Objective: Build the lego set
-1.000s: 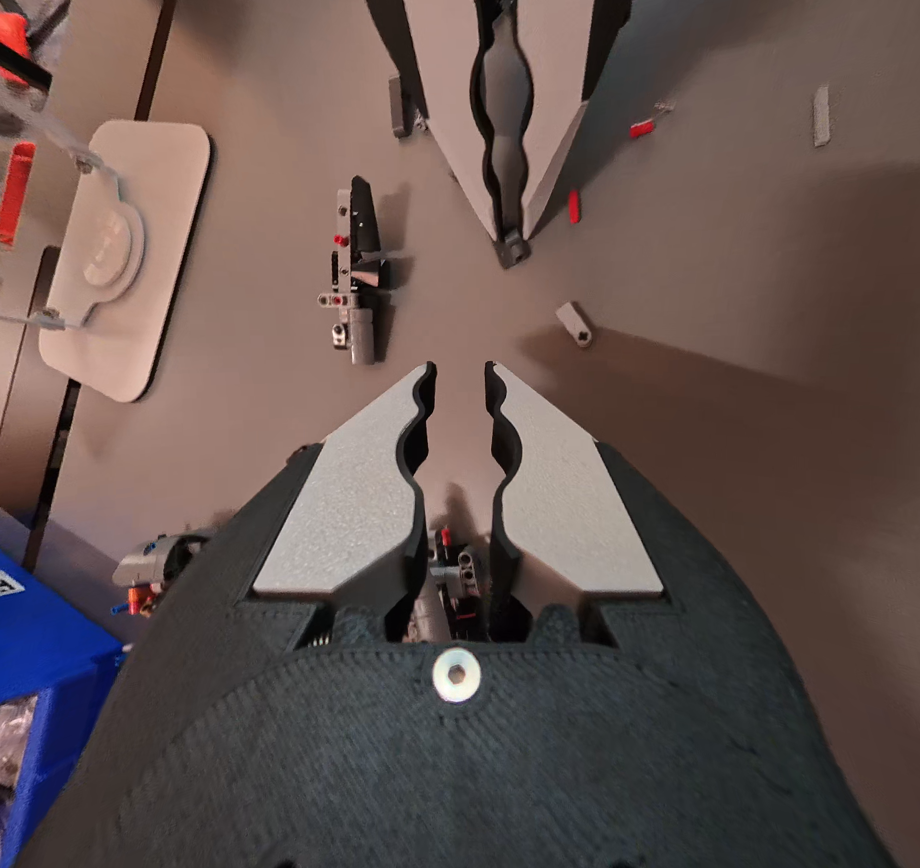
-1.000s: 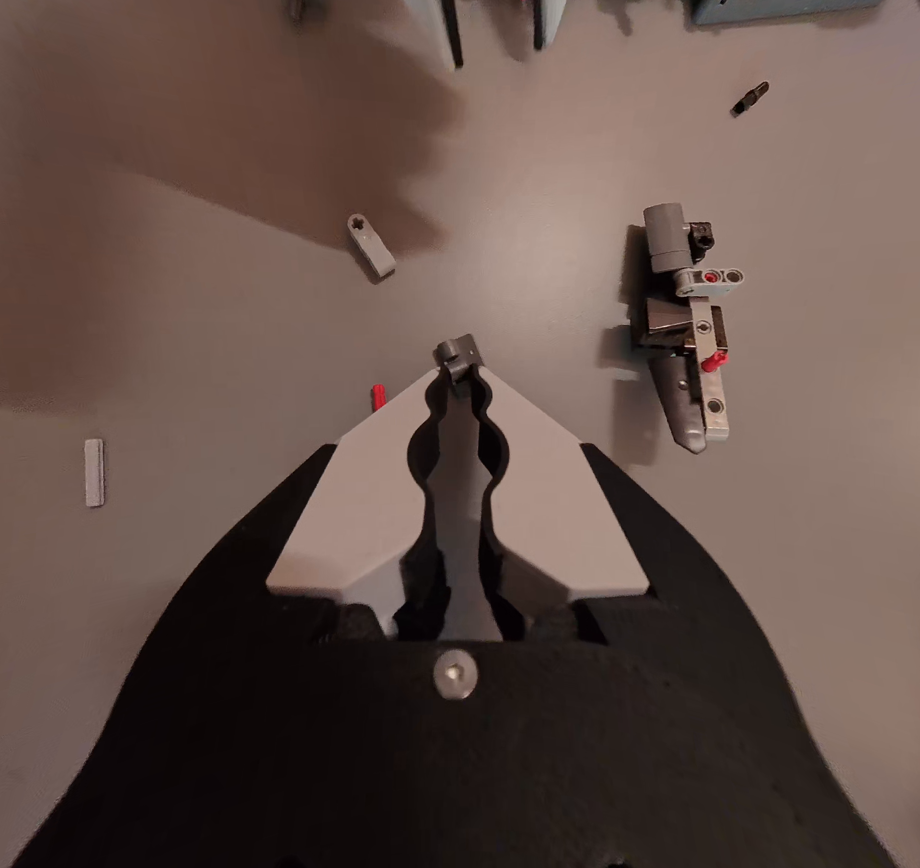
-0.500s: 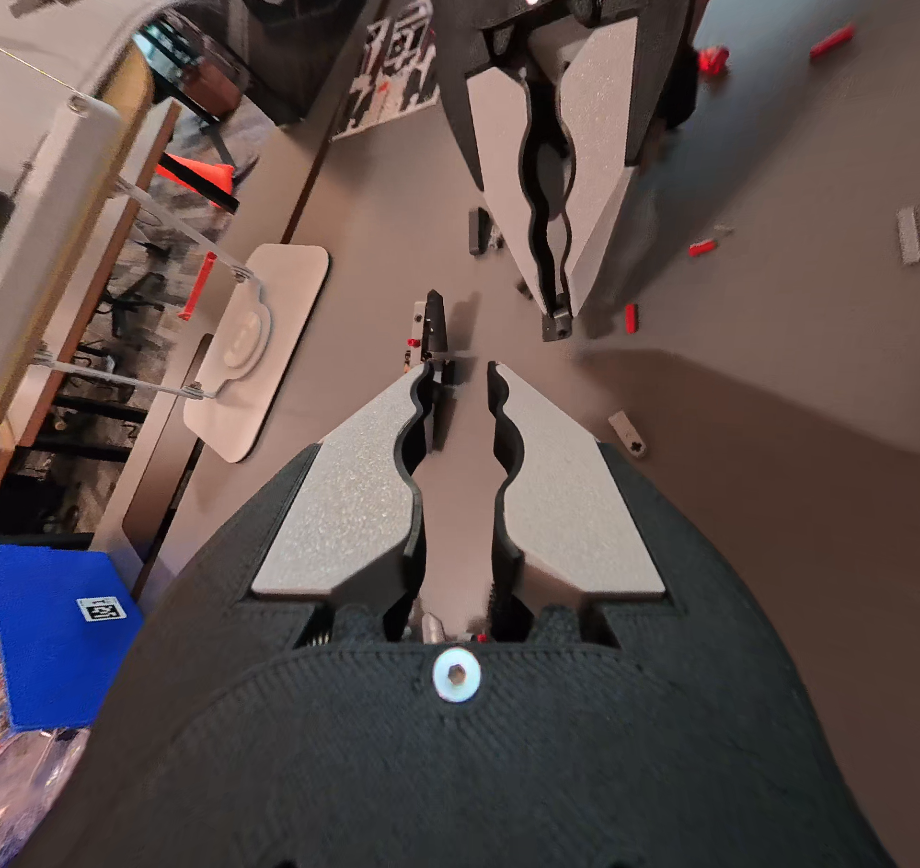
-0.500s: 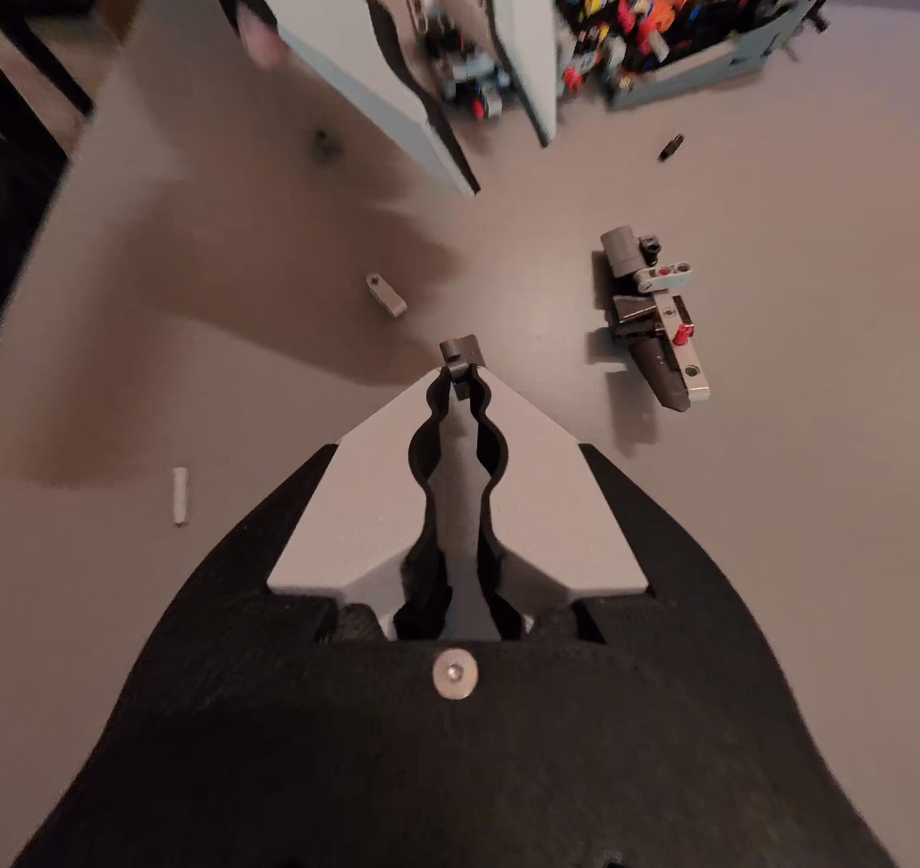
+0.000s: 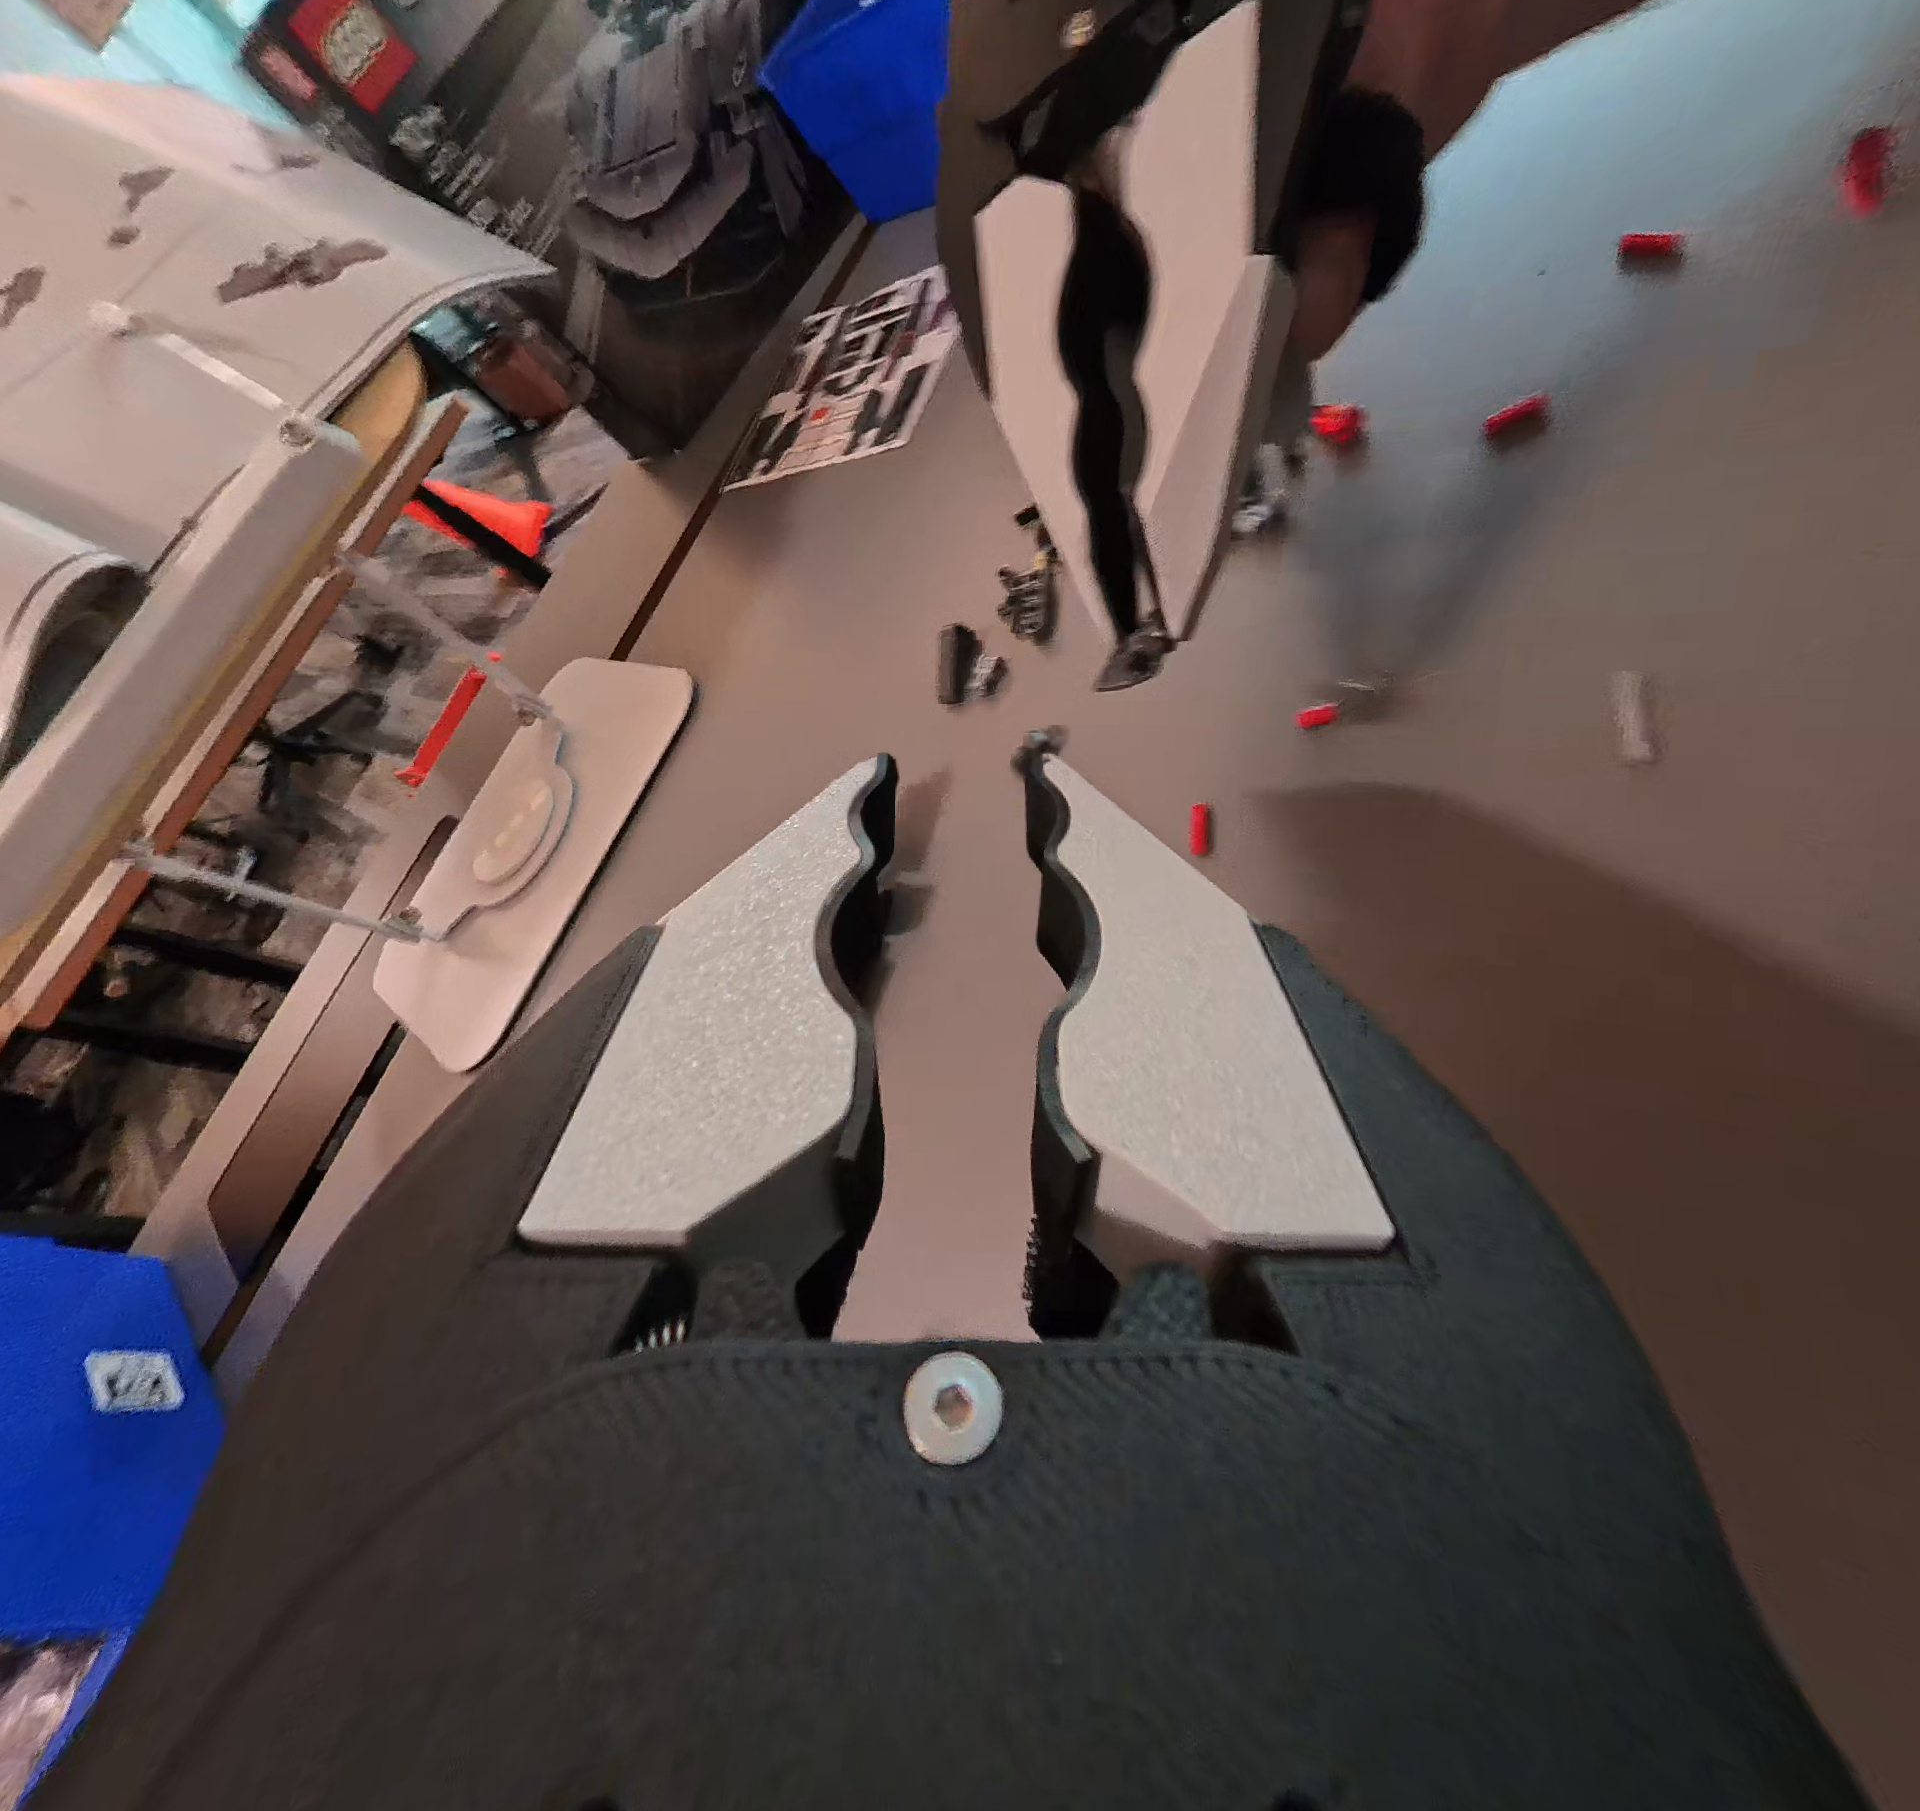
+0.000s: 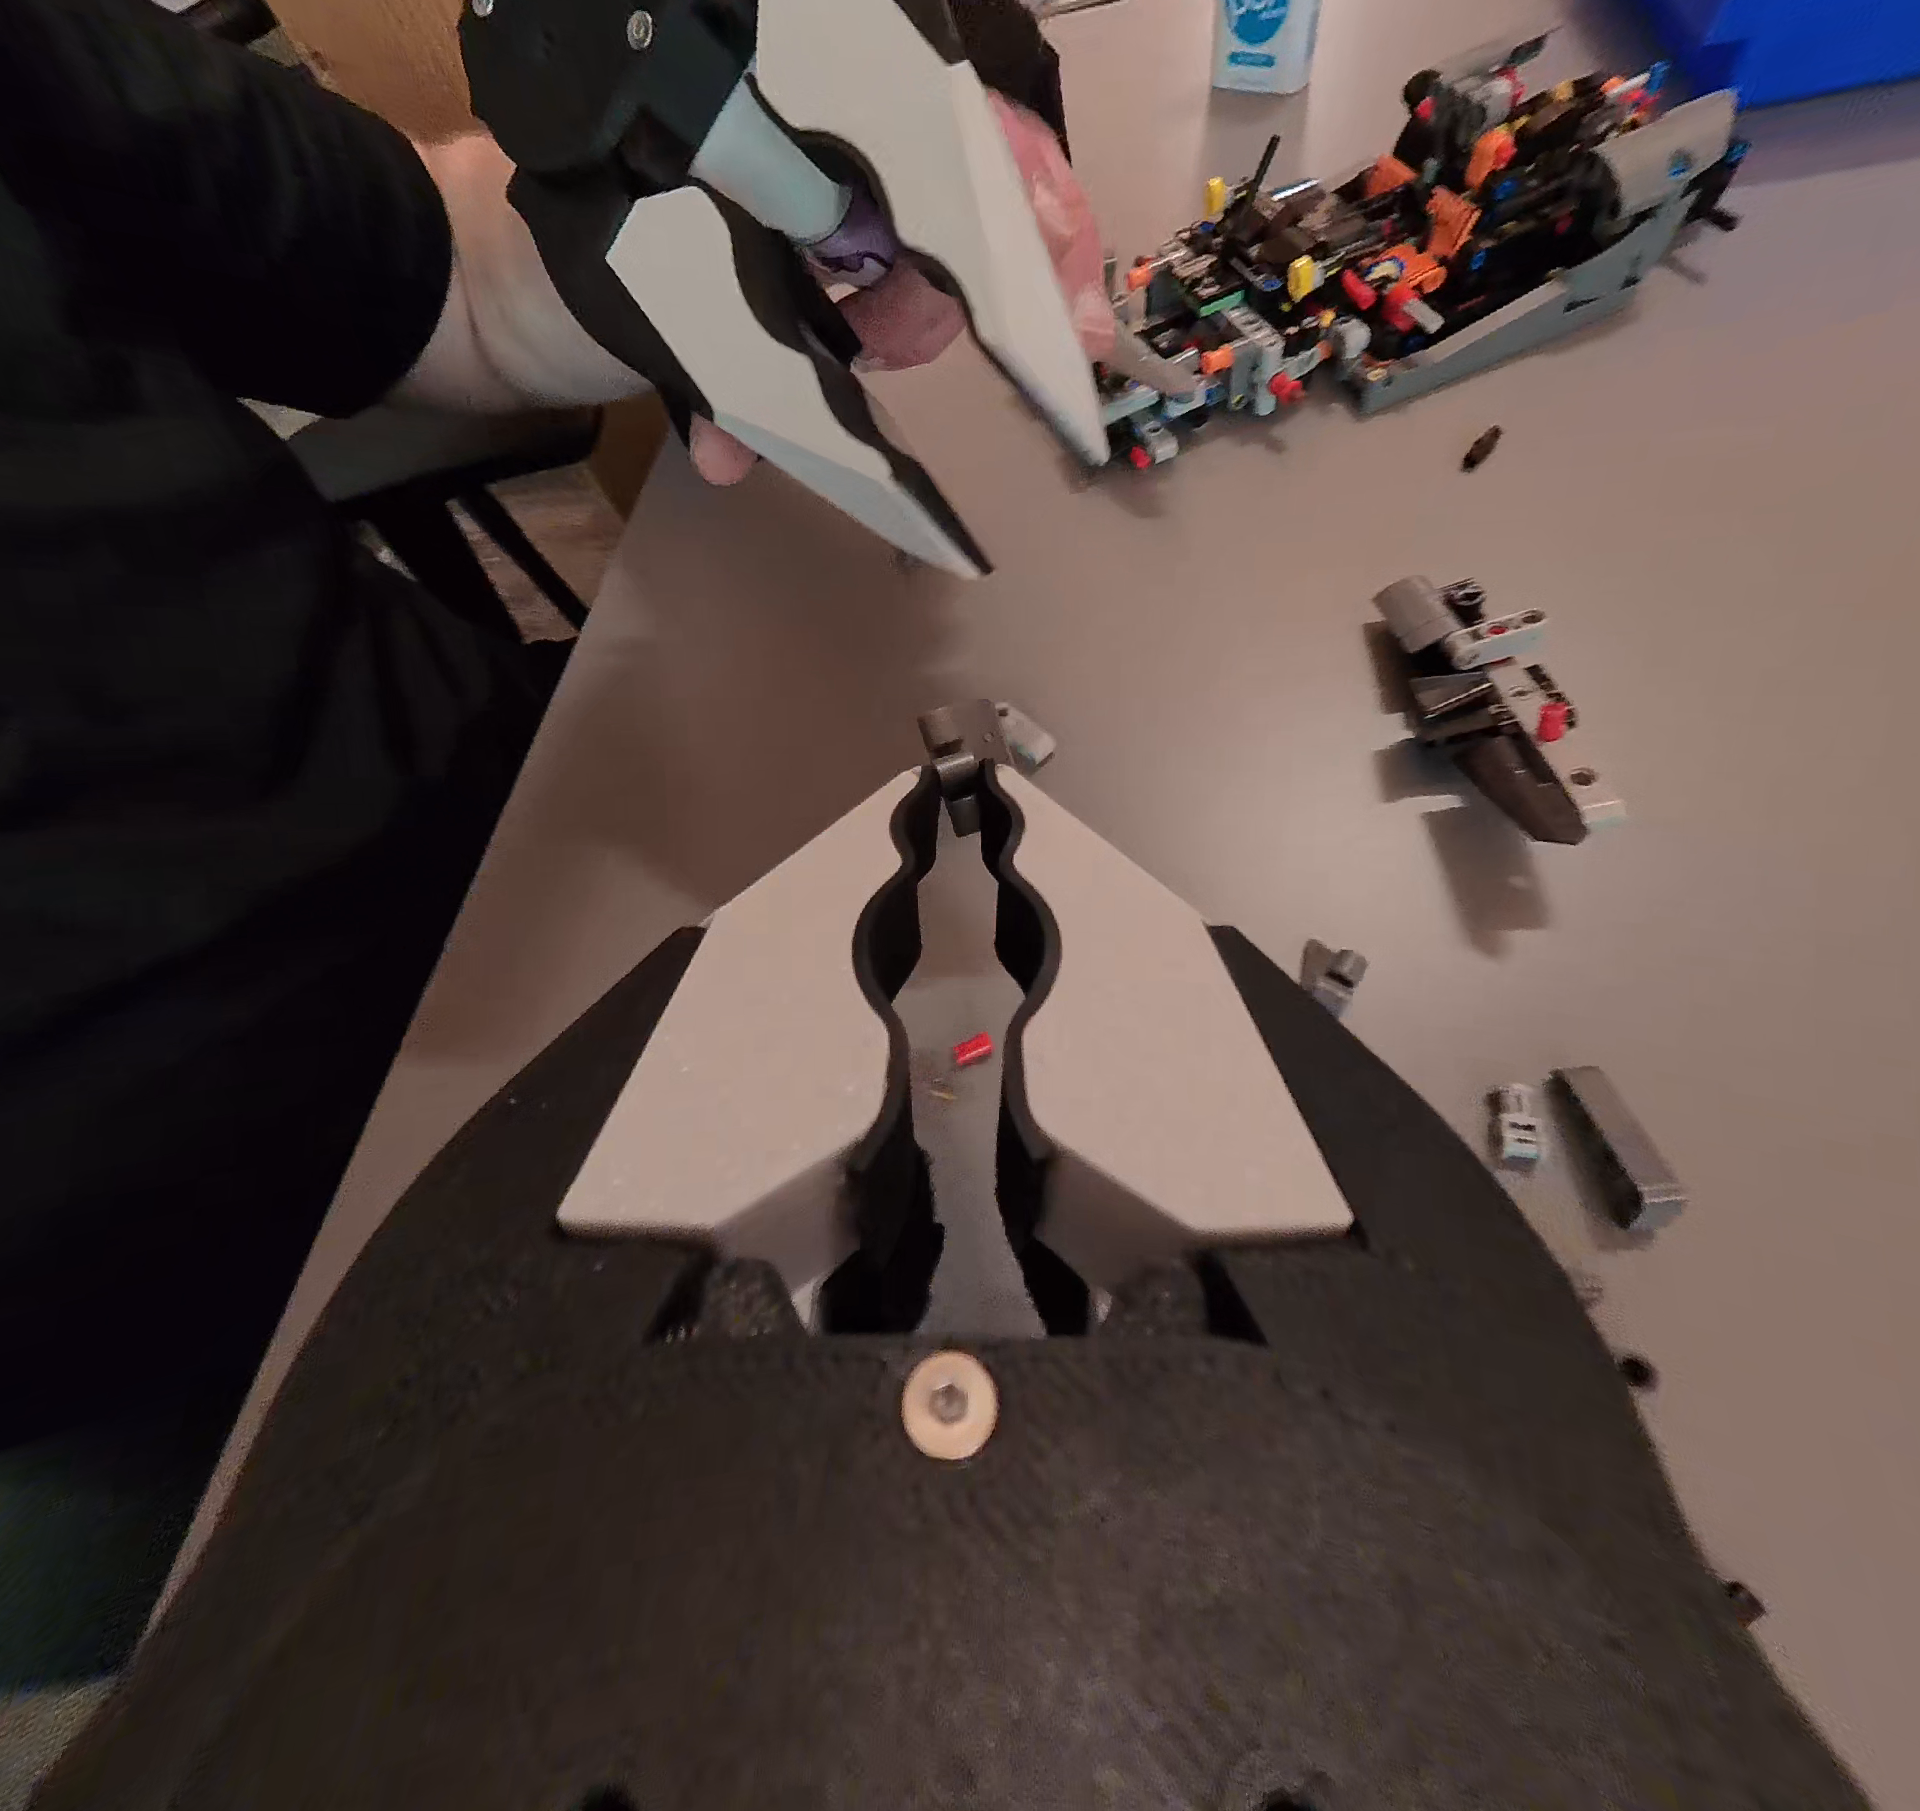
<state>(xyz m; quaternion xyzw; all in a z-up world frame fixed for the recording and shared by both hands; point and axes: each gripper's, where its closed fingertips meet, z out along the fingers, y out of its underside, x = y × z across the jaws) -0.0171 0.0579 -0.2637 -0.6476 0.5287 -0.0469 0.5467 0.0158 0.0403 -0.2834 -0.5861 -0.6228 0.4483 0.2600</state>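
Grey connector piece [image 6: 971, 745] is sitting clamped in the right tongs' [image 6: 961, 793] tips above the desk [image 6: 1195, 535]; only this view is showing it clearly. Left tongs [image 5: 958, 766] are hanging apart, empty.

Matt grey table [image 6: 1299, 535], plastic bricks [image 6: 1486, 701]

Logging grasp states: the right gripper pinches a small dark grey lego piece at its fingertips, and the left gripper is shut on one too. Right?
Not quite: the left gripper is open and empty, per the left wrist view. The right gripper does pinch the small dark grey lego piece.
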